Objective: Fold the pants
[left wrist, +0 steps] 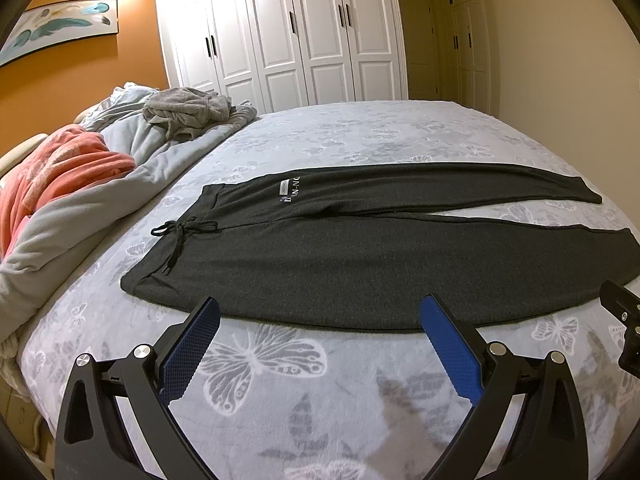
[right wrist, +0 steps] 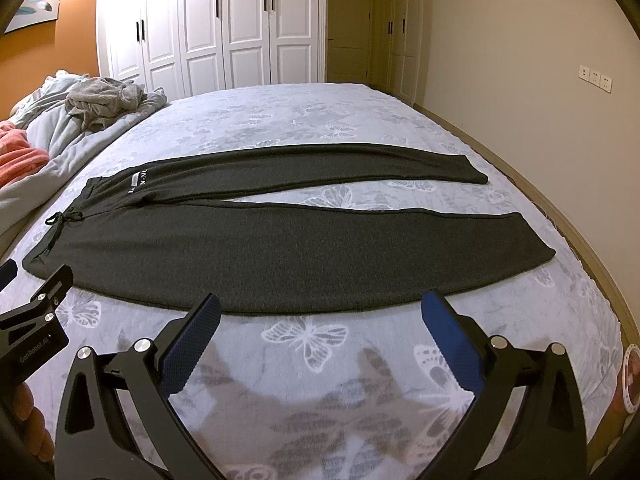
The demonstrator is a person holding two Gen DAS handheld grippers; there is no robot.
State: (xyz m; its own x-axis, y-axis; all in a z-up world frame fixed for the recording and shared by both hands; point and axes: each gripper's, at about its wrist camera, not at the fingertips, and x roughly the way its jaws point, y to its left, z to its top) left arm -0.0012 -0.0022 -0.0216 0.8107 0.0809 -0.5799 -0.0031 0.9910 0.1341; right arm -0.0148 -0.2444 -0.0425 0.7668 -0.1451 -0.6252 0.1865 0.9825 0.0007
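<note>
While the pants (left wrist: 360, 248) lie spread flat across the bed (left wrist: 304, 380), legs parted, folding has not begun. Left tongs (left wrist: 318, 312) and right tongs (right wrist: 320, 310) hang wide and empty near the closest hem. Next move, judged: grip that near edge.

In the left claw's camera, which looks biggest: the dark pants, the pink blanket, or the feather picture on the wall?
1. Dark pants
2. Pink blanket
3. Feather picture; it hangs farther away, so it may really be bigger.
</note>
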